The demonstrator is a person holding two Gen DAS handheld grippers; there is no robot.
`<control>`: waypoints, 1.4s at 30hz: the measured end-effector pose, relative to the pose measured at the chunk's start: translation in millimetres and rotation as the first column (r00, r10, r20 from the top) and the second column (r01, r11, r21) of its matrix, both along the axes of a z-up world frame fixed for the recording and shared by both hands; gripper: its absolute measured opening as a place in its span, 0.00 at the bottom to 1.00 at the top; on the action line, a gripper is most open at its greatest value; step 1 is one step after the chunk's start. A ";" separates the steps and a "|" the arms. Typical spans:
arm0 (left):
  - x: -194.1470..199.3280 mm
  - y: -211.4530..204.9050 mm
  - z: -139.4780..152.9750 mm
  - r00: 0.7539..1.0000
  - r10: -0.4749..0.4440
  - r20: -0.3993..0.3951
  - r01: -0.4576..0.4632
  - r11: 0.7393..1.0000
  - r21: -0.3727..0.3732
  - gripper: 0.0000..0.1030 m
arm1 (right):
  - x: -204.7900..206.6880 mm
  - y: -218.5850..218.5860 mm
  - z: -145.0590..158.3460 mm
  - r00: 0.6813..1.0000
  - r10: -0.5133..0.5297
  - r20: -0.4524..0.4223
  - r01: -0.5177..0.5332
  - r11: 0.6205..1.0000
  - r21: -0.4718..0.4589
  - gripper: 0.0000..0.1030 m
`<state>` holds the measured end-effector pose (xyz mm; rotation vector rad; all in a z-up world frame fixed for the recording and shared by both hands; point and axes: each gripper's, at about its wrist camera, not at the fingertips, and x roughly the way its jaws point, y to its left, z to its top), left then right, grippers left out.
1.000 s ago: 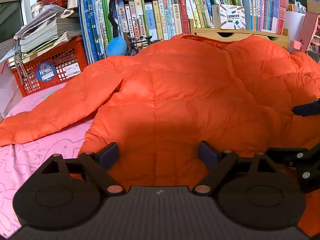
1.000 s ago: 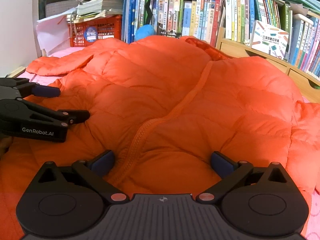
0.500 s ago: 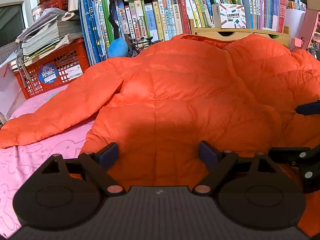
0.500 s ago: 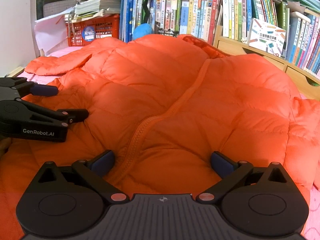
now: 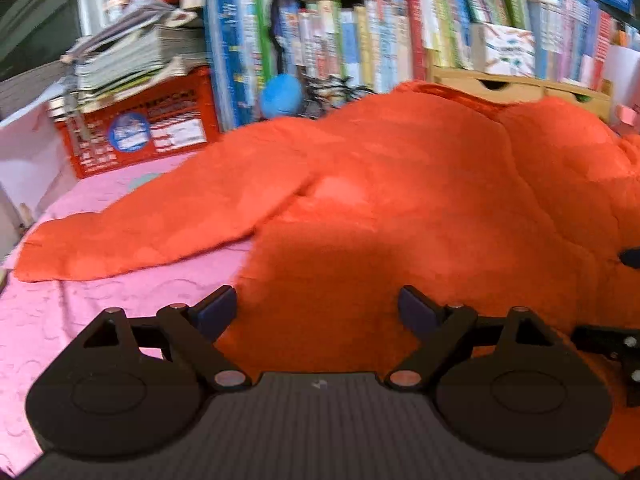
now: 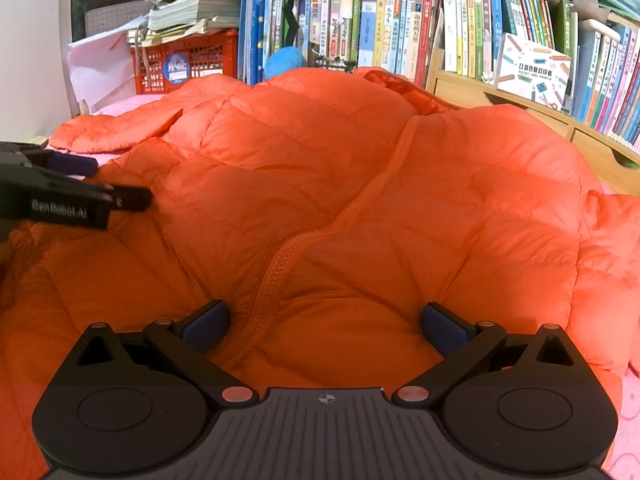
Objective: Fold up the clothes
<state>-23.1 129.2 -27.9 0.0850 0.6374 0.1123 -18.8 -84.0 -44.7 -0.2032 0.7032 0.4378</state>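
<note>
An orange quilted puffer jacket lies spread front up on a pink bed cover, zipper running down its middle. Its left sleeve stretches out over the pink cover. My left gripper is open and empty over the jacket's lower left hem; it also shows in the right wrist view. My right gripper is open and empty over the hem near the zipper. Its fingertips show at the left wrist view's right edge.
A bookshelf full of books stands behind the bed. A red plastic crate with stacked papers on top sits at the back left. A blue ball lies by the books. Wooden drawers are at the right.
My left gripper has shifted left, with motion blur; more pink cover and the whole sleeve now show. My right gripper has hardly moved. Both stay open.
</note>
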 end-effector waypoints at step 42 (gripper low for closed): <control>36.8 51.8 -11.5 0.976 0.212 -0.050 -0.211 0.977 0.034 0.86 | 3.9 -1.2 -0.7 1.000 -0.003 -0.013 0.003 1.000 0.022 1.00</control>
